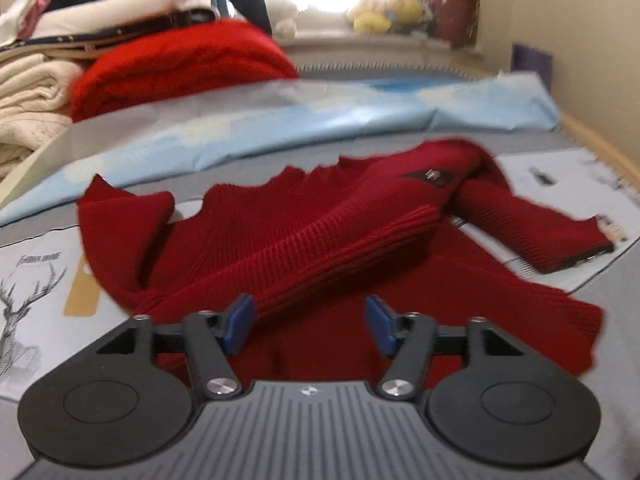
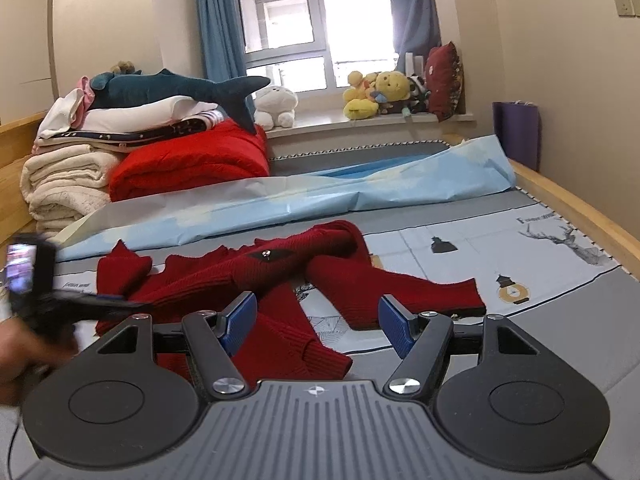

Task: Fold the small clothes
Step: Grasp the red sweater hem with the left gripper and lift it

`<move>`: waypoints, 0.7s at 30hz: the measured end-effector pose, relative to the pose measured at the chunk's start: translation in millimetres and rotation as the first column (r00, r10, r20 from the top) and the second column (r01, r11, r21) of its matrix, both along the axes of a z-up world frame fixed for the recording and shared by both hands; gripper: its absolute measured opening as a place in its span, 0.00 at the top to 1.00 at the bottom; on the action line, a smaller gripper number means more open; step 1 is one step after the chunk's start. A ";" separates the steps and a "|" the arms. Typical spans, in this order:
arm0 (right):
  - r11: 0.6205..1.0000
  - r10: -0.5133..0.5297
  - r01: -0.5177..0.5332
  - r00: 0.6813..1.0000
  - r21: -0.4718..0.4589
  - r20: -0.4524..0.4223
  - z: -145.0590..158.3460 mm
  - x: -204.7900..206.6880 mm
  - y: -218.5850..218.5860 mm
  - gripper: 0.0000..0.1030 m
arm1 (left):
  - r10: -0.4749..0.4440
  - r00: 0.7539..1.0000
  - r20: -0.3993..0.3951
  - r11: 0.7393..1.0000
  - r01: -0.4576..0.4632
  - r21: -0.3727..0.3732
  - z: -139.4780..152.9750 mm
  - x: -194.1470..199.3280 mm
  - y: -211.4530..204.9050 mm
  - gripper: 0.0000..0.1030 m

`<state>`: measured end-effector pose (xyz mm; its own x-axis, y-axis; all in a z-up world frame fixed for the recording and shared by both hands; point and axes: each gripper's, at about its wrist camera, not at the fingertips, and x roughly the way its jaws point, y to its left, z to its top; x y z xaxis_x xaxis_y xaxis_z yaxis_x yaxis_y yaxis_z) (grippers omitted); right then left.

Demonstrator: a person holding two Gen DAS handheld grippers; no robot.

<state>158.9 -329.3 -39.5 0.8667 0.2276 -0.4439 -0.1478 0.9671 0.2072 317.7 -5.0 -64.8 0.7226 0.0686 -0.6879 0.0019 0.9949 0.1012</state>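
Sweater; only right wrist view shows left gripper

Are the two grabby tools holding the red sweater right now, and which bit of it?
No, nothing is held. The left tool and the right tool both stand open above the red sweater, which lies loose on the bed.

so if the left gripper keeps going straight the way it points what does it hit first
Most likely the red sweater: the left gripper points down at its ribbed folded edge, jaws open with nothing between them. The blur leaves depth unclear, but nothing else shows in that line.
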 end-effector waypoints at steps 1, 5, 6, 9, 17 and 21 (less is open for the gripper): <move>1.000 0.002 -0.002 1.000 -0.001 -0.006 -0.1 0.7 -0.9 0.32 | 0.011 1.000 -0.014 1.000 -0.010 0.026 -6.4 12.1 -0.9 0.34; 1.000 -0.016 0.016 1.000 -0.016 -0.013 1.0 2.3 -3.0 0.32 | 0.005 0.998 -0.061 1.000 -0.005 0.005 -21.7 37.8 6.0 0.34; 0.999 -0.026 0.026 1.000 -0.023 -0.015 1.1 3.0 -3.3 0.32 | 0.002 0.999 -0.053 1.000 -0.002 0.005 -21.7 39.0 9.5 0.49; 0.997 -0.054 0.053 0.998 -0.047 -0.024 1.1 6.4 -4.5 0.32 | -0.056 0.995 -0.088 0.996 0.049 -0.073 -16.8 31.9 29.9 0.92; 0.996 -0.087 0.086 0.996 -0.037 -0.026 4.9 6.8 -0.1 0.32 | -0.221 0.974 -0.041 0.968 0.214 -0.132 44.7 -81.2 103.3 0.95; 0.993 -0.120 0.120 0.992 -0.004 -0.039 4.5 2.4 -3.1 0.32 | -0.186 0.980 -0.069 0.982 0.183 -0.054 53.8 -145.4 153.3 1.00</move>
